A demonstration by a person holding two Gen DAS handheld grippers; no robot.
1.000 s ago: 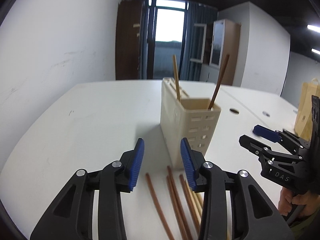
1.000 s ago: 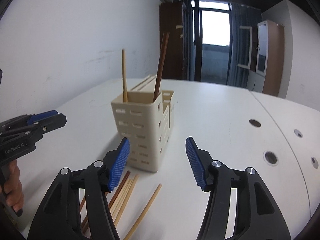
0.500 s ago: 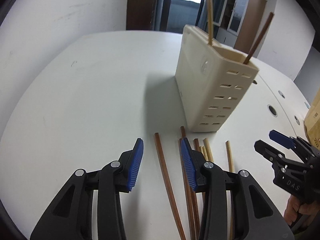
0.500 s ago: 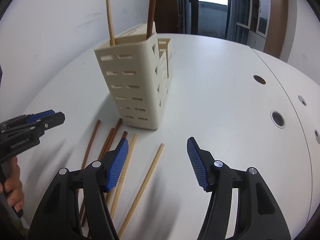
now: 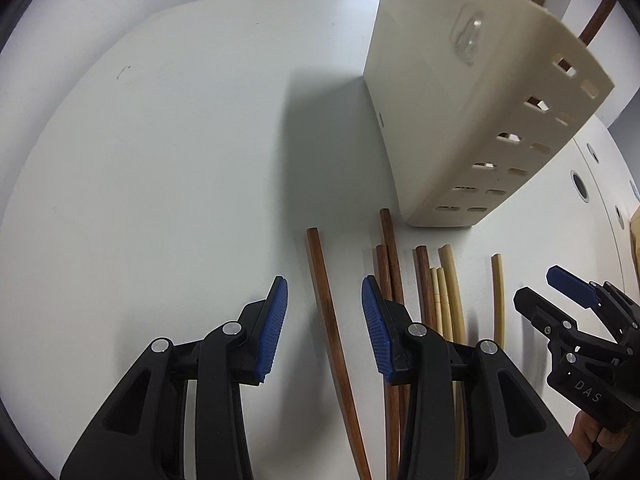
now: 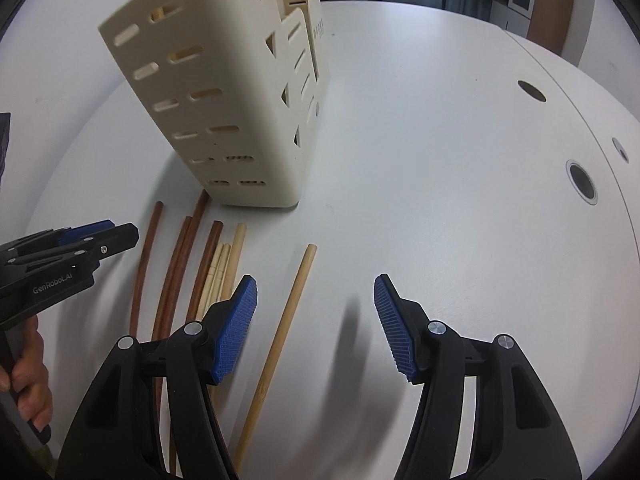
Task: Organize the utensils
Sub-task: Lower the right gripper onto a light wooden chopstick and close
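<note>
A cream slotted utensil holder (image 5: 460, 120) stands on the white table (image 5: 160, 160), also in the right wrist view (image 6: 224, 112), with a light and a dark chopstick standing in it. Several dark brown and pale chopsticks lie in front of it. My left gripper (image 5: 324, 324) is open and low, with a lone dark chopstick (image 5: 332, 328) between its fingers, not gripped. My right gripper (image 6: 316, 328) is open over a lone pale chopstick (image 6: 280, 344), which lies just inside its left finger. Each gripper shows in the other's view: the right (image 5: 560, 300), the left (image 6: 88, 240).
Round cable holes (image 6: 582, 180) sit in the table to the right. A white wall runs along the left side. A bundle of chopsticks (image 6: 200, 272) lies between the two grippers. A brown paper bag edge (image 5: 634, 232) shows at far right.
Both grippers have dropped and tilted down toward the chopsticks on the table. The holder now looms closer and higher. Both stay open.
</note>
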